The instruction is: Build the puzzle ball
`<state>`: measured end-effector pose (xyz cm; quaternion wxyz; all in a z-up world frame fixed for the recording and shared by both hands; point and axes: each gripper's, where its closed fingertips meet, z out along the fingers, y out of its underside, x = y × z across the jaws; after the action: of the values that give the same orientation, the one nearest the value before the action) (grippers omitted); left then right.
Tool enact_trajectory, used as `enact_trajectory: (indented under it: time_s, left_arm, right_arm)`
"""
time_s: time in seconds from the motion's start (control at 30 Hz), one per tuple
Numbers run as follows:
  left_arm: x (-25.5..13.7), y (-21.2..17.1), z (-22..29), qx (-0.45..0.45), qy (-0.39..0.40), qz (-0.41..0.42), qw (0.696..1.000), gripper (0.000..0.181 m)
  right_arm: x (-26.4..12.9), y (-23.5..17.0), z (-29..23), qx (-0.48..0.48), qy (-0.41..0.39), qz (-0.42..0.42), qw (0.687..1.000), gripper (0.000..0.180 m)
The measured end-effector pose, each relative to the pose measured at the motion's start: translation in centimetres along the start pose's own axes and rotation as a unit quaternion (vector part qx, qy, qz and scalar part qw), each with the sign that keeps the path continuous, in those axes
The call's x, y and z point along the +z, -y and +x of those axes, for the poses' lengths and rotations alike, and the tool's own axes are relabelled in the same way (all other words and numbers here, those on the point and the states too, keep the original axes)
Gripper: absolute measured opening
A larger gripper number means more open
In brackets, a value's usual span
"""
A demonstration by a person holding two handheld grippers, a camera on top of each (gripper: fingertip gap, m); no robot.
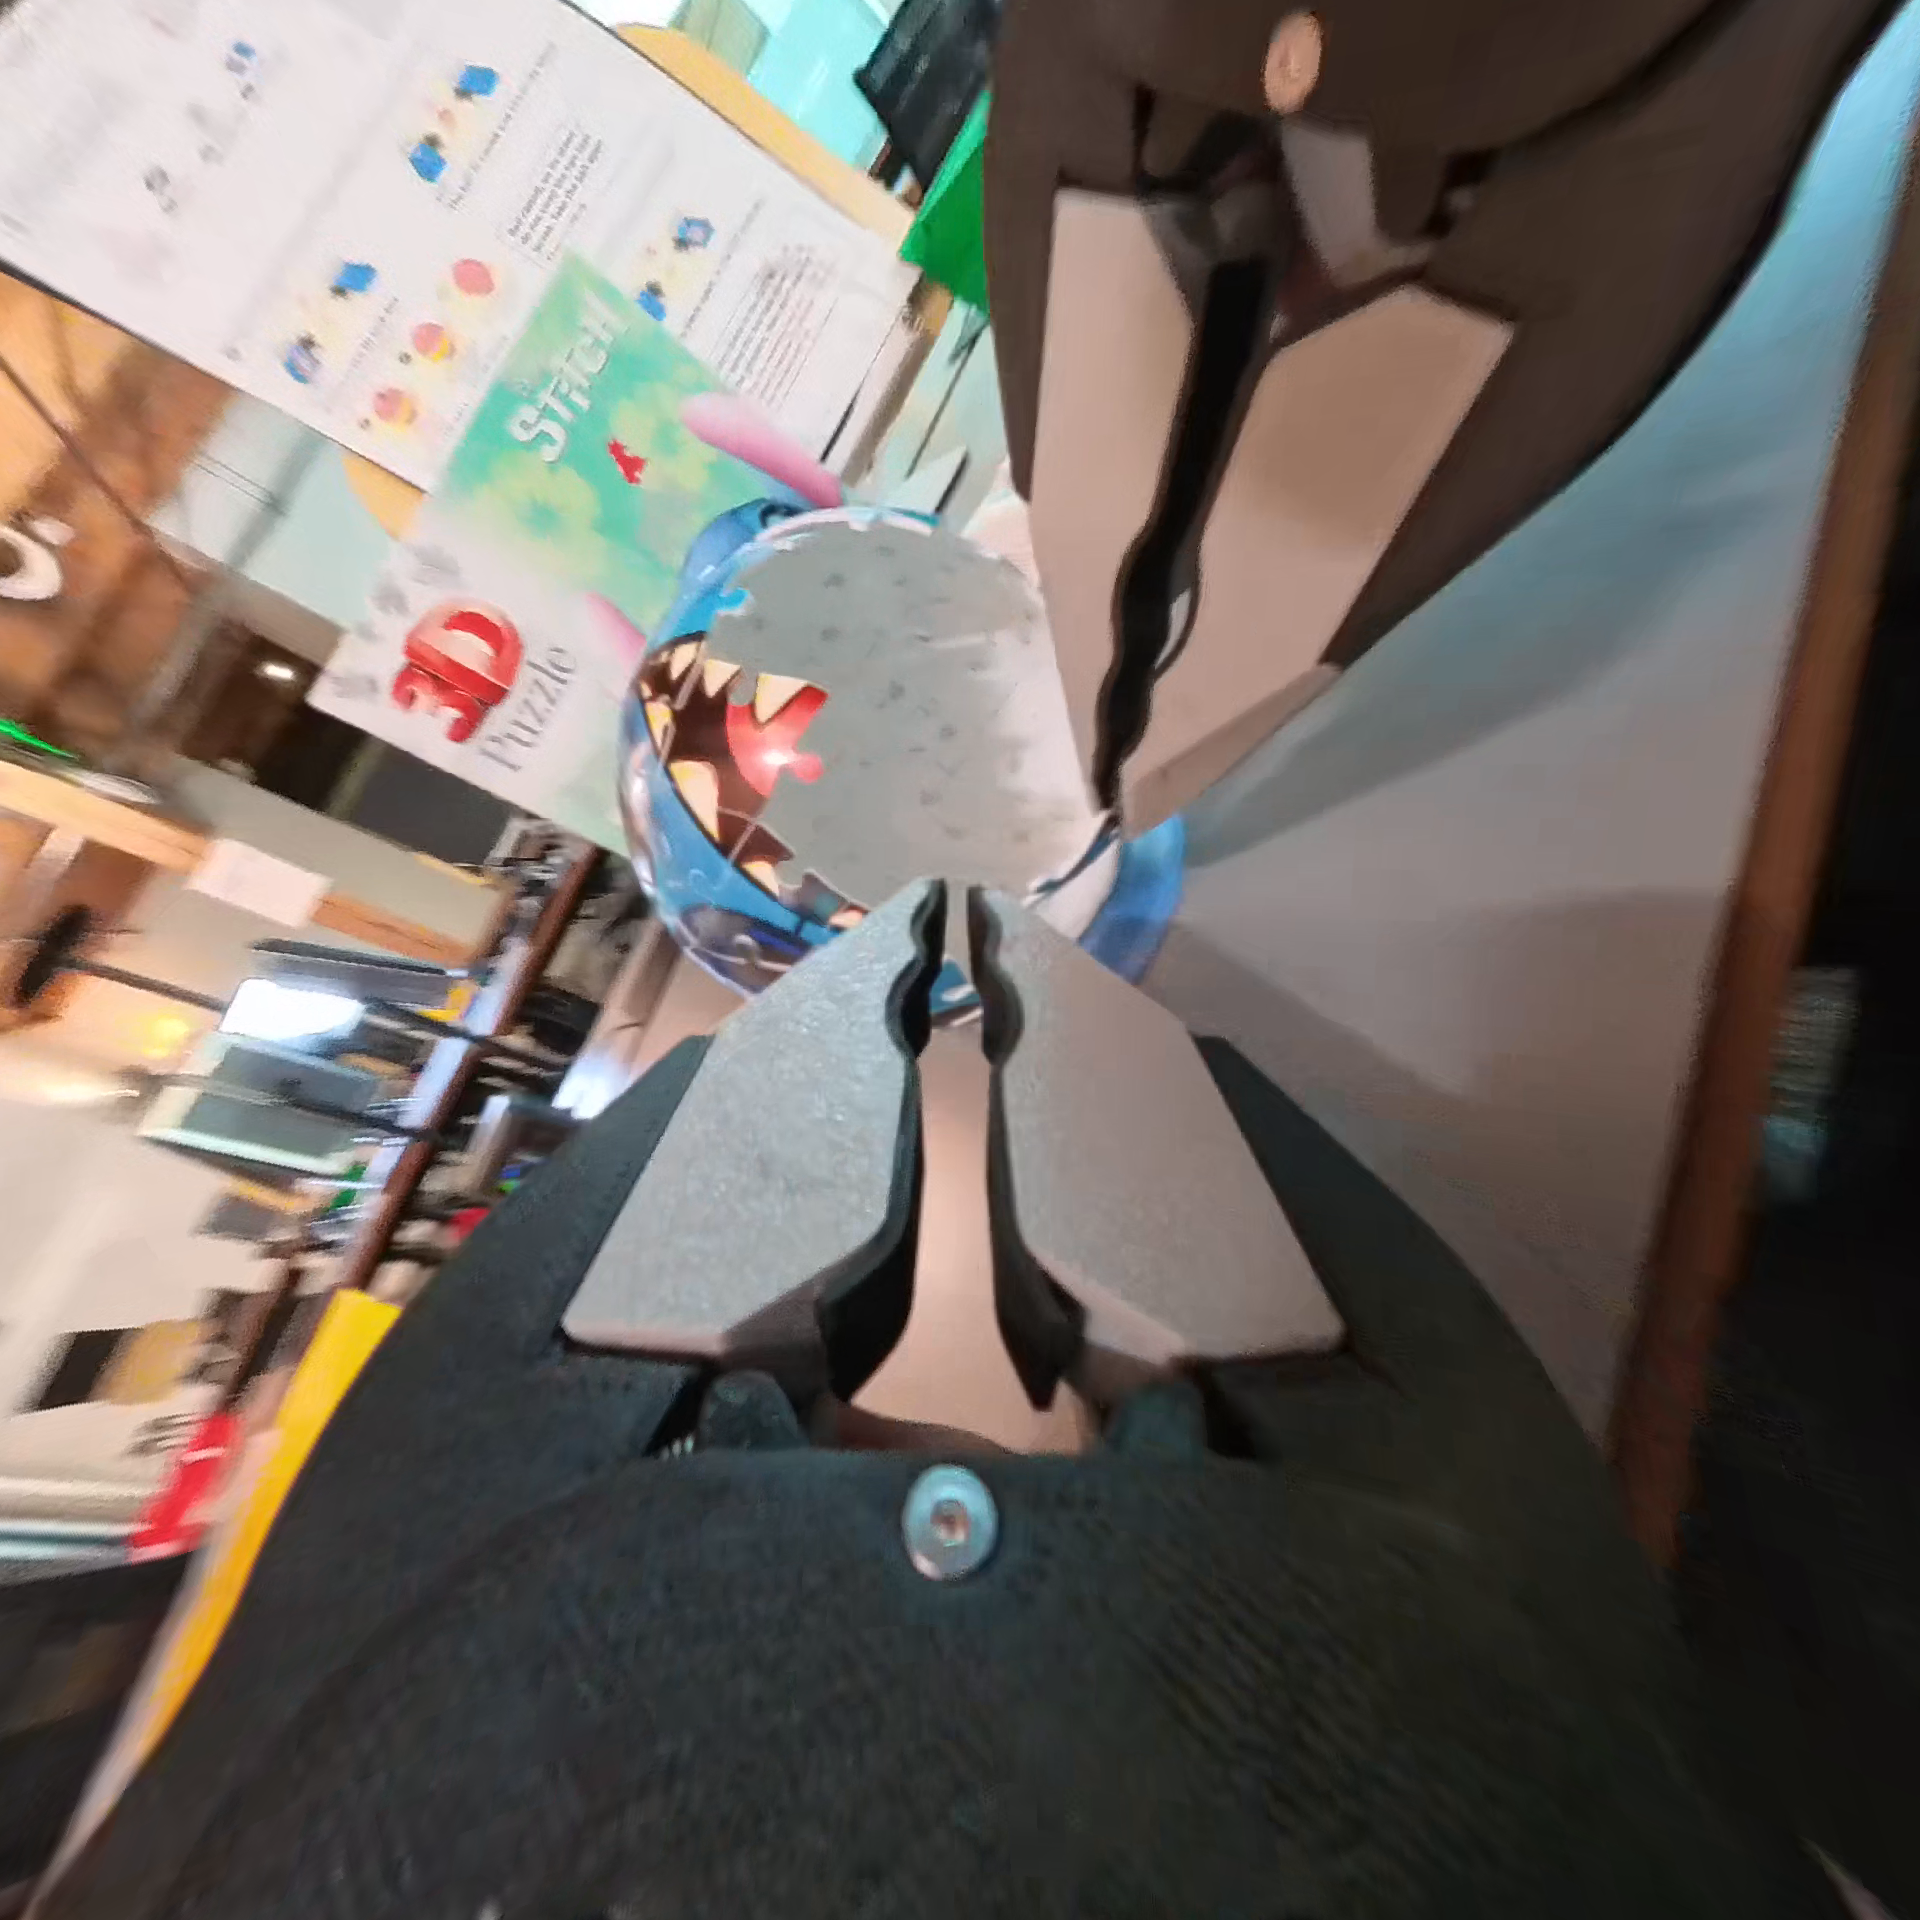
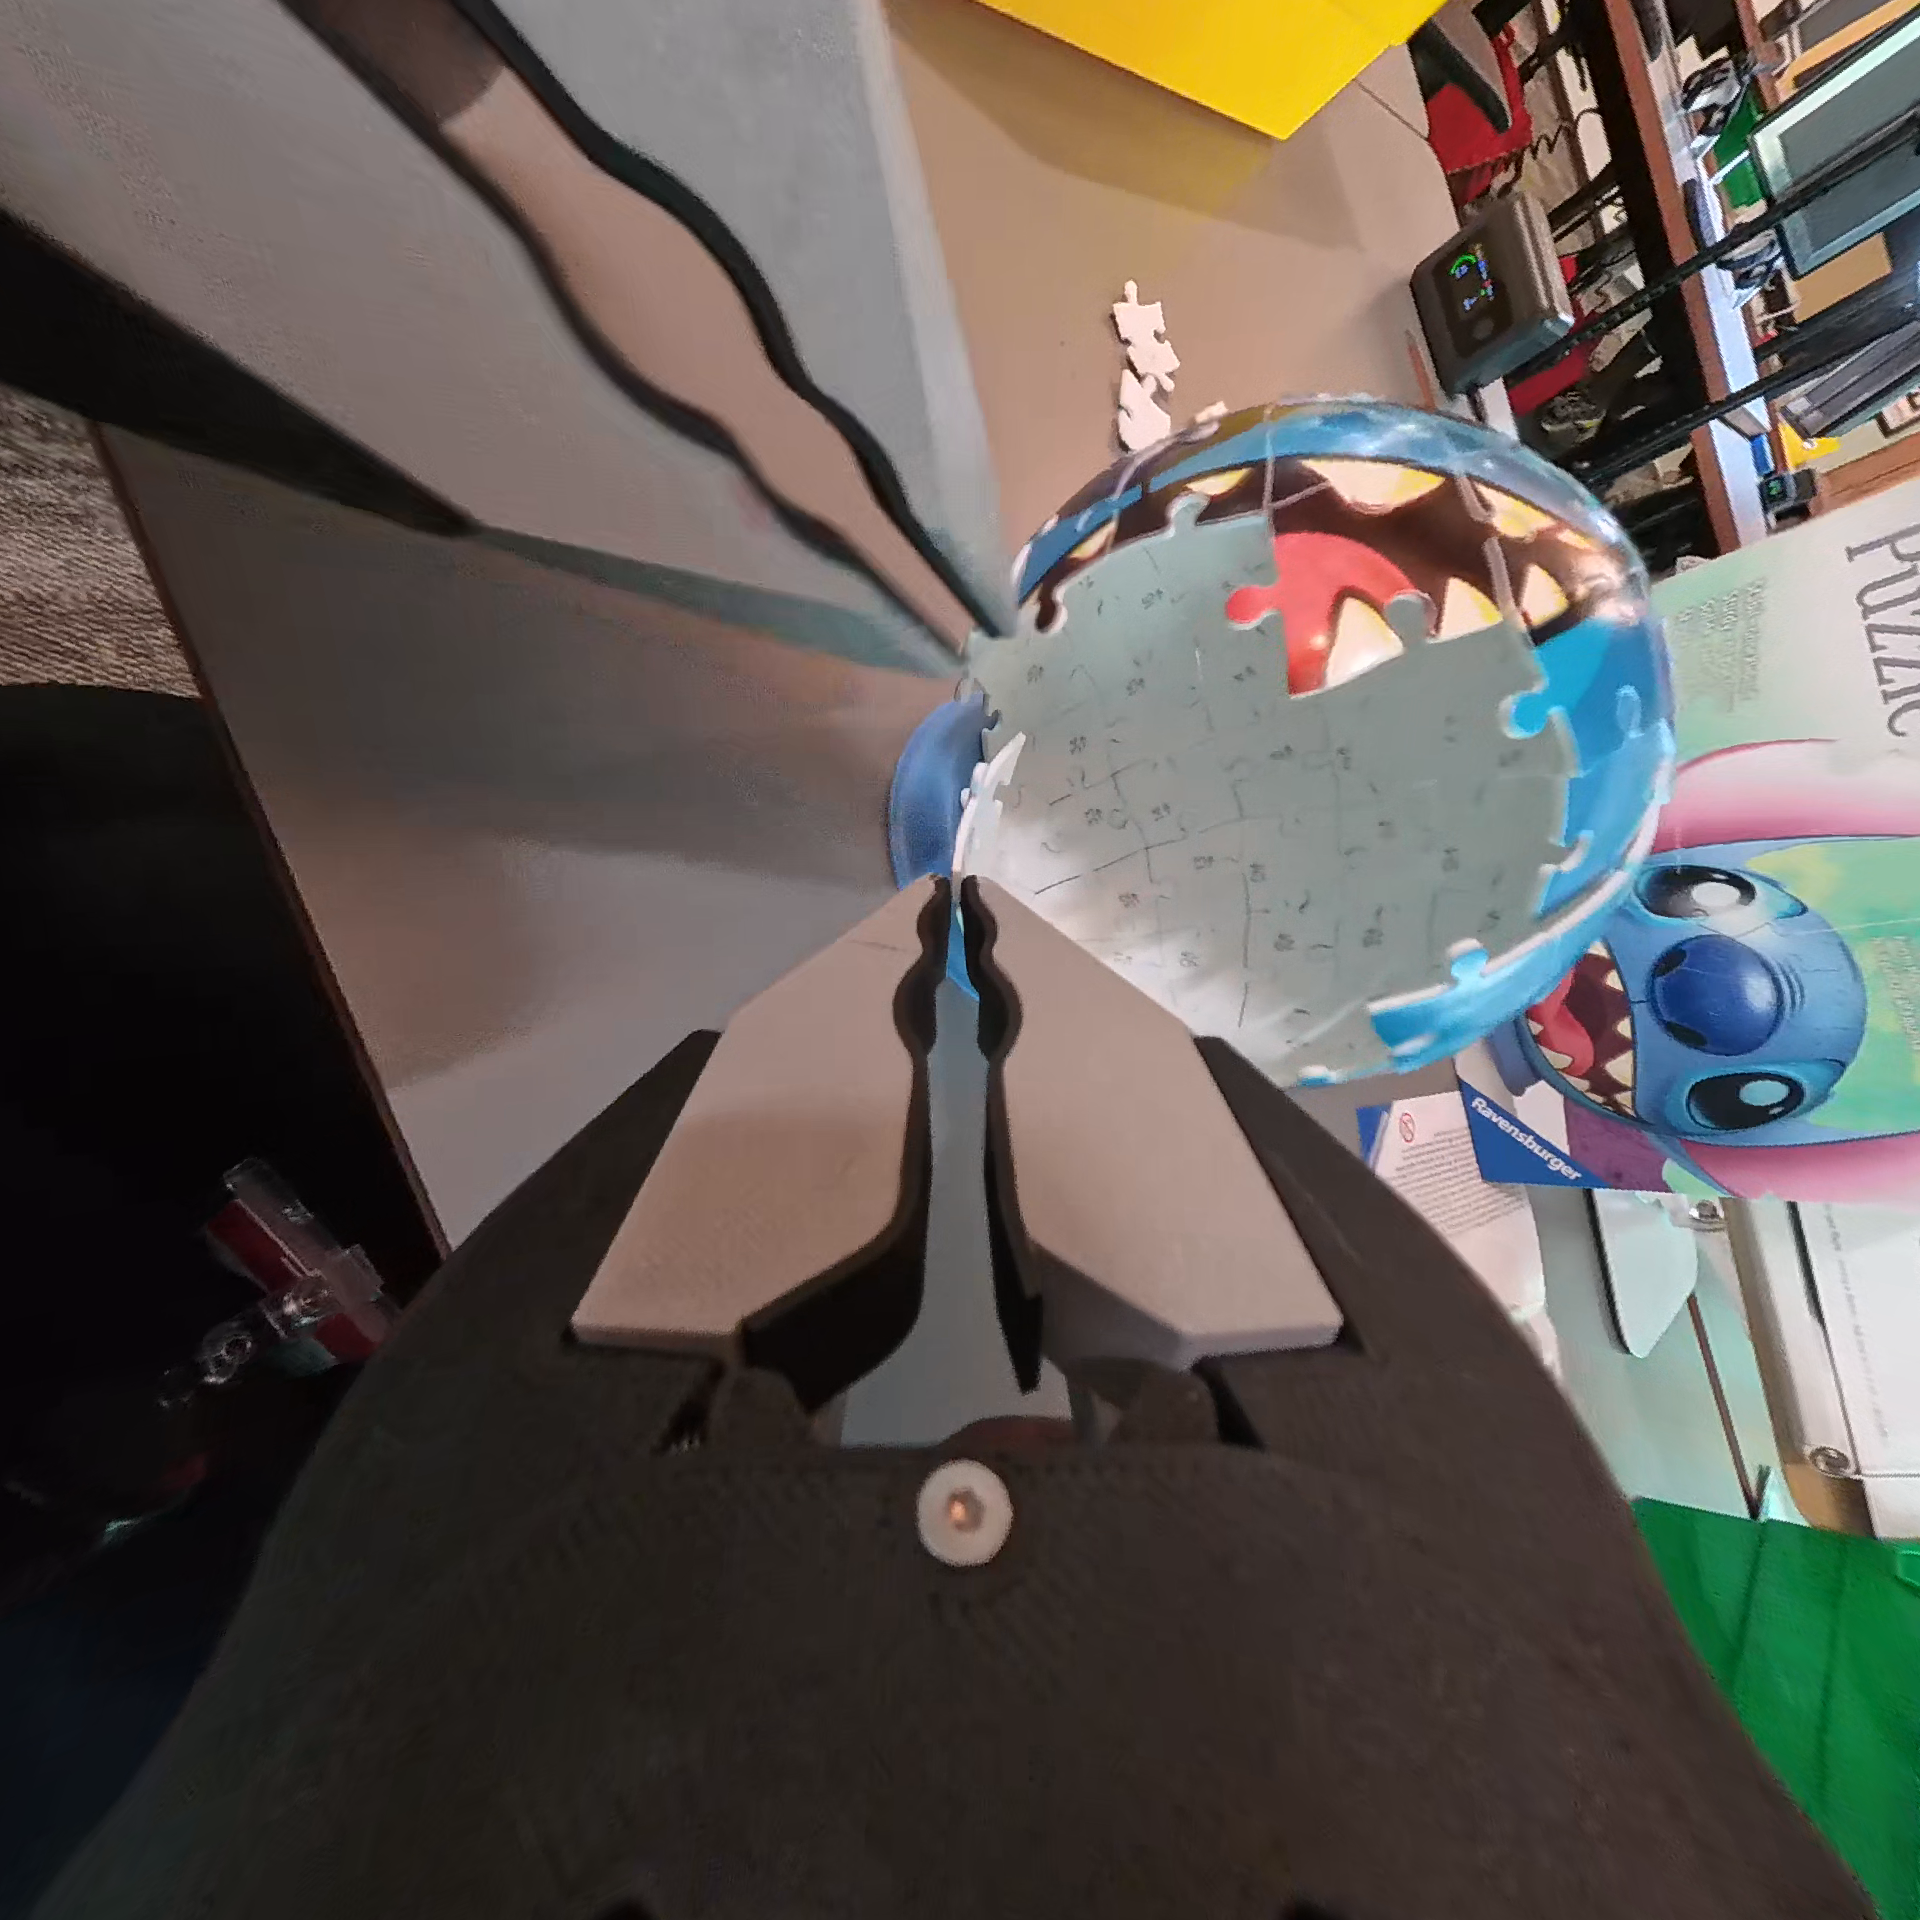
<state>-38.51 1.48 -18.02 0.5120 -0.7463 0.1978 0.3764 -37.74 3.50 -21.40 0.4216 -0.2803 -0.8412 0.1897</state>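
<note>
The half-built puzzle ball (image 2: 1299,790) is an open shell held above the table. Its grey numbered inside faces both cameras, and a blue rim with a toothy mouth print runs around it. It also shows in the left wrist view (image 1: 894,686). My right gripper (image 2: 956,888) is shut on the shell's near edge. My left gripper (image 1: 956,896) is shut on the edge too. Each gripper shows in the other's view: the left (image 2: 987,634) comes in from the upper left, the right (image 1: 1110,810) from above. The tips sit close together on the same rim.
Loose white puzzle pieces (image 2: 1148,353) lie on the table beyond the ball. The puzzle box (image 2: 1766,987) and an instruction sheet (image 1: 364,208) lie behind it. A yellow sheet (image 2: 1195,52) and a green cloth (image 2: 1766,1662) flank them. The table's wooden edge (image 1: 1787,935) runs nearby.
</note>
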Motion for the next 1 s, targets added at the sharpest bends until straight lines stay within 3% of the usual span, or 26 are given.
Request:
enact_trajectory:
  time_s: [0.07, 0.2, 0.67, 0.8, 0.87, 1.0]
  left_arm:
    - [0.9, -0.5, 0.5, 0.068, -0.004, -0.015, 0.998, 0.016]
    - [2.0, -0.6, 2.2, 0.090, -0.061, -0.010, 0.994, 0.018]
    - [3.2, -0.5, 3.1, 0.131, -0.097, -0.009, 0.987, 0.009]
    - [3.4, -0.4, 3.1, 0.131, -0.098, -0.008, 0.987, 0.014]
    - [3.4, -0.4, 3.2, 0.136, -0.098, -0.004, 0.986, 0.003]
    - [3.8, -0.5, 3.0, 0.120, -0.105, -0.005, 0.987, 0.000]
  right_arm:
    - [-0.1, 0.1, -0.1, -0.011, -0.001, -0.002, 1.000, 0.000]
    - [-0.1, -0.4, 0.1, -0.035, 0.001, -0.014, 0.999, 0.000]
    - [-0.1, -0.4, 0.7, -0.099, -0.001, -0.018, 0.995, 0.000]
    - [-0.1, -0.3, 0.5, -0.114, 0.003, -0.018, 0.993, 0.000]
    - [0.0, -0.3, 0.7, -0.118, 0.000, -0.019, 0.993, 0.000]
    - [0.1, -0.4, 0.9, -0.118, -0.003, -0.023, 0.993, 0.000]
